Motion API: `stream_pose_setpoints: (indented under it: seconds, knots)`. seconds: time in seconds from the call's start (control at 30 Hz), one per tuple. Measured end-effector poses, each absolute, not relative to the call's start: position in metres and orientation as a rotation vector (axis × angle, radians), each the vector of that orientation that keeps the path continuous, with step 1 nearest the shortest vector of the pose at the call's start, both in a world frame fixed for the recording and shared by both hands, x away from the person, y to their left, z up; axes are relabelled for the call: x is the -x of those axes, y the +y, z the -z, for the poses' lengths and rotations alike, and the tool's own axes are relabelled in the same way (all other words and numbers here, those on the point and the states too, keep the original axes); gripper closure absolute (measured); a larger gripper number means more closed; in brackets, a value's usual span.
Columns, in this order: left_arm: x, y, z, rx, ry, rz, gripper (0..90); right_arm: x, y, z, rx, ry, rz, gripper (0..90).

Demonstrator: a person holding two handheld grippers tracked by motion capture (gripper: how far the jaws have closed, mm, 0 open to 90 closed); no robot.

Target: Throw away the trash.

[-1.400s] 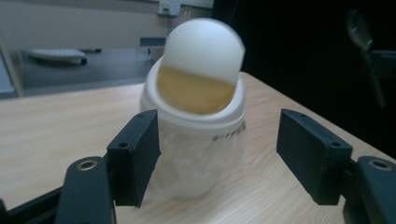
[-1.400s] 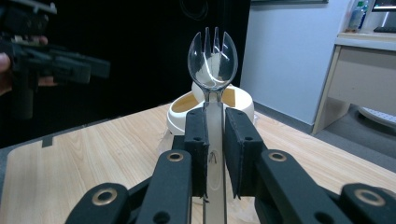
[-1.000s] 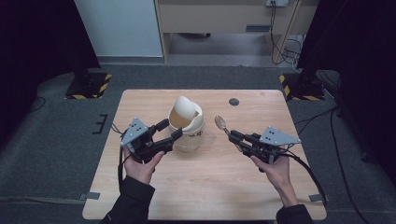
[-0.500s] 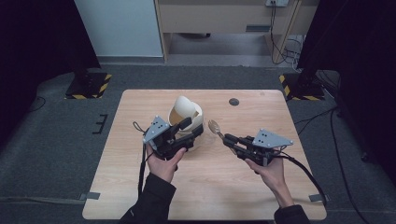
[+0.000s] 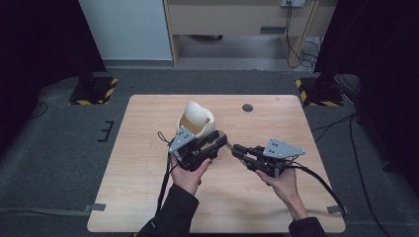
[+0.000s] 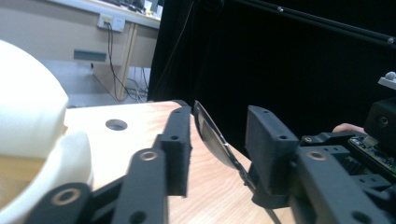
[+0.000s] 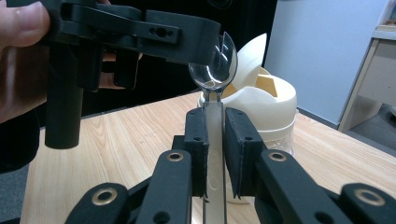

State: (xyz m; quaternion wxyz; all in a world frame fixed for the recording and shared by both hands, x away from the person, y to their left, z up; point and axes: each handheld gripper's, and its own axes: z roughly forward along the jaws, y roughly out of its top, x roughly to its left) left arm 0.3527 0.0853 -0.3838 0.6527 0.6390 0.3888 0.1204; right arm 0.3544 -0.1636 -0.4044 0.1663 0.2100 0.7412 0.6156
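My right gripper [image 5: 238,148] is shut on the handle of a clear plastic spoon [image 7: 215,140], whose bowl [image 7: 214,70] points up and away. My left gripper [image 5: 222,141] is open, its two jaws either side of the spoon's bowl [image 6: 210,135] with a gap to the right jaw. One of its fingers [image 7: 187,42] hangs just above the bowl in the right gripper view. A cream container with a tilted swing lid [image 5: 197,119] stands on the wooden table [image 5: 148,163] just behind the left gripper, and shows at the left edge [image 6: 28,116] of the left gripper view.
A small dark round spot [image 5: 247,107] lies on the table's far right part. Black stands with yellow-striped bases [image 5: 94,89] flank the table on the floor. A wooden cabinet [image 5: 237,19] stands beyond the far edge.
My left gripper has swung right from beside the container to the spoon's bowl. My right gripper has moved left with the spoon, so the two grippers now meet at the table's middle.
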Motion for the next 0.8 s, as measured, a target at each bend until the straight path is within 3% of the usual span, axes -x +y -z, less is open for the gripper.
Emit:
stream_pose_setpoints:
  seconds: [0.23, 0.3, 0.47, 0.8]
  knots:
    - [-0.354, 0.085, 0.385, -1.428, 0.92, -0.207, 77.7, -0.354, -0.162, 0.405, -0.593, 2.112, -1.759, 80.0]
    - [-0.353, 0.085, 0.386, -1.423, 0.924, -0.192, 83.3, -0.354, -0.162, 0.405, -0.591, 2.113, -1.761, 84.0]
    - [-0.353, 0.086, 0.387, -1.417, 0.917, -0.177, 85.7, -0.354, -0.161, 0.405, -0.585, 2.119, -1.761, 82.3]
    - [-0.356, 0.121, 0.379, -1.382, 0.921, -0.292, 85.6, -0.36, -0.178, 0.411, -0.67, 2.085, -1.731, 74.5]
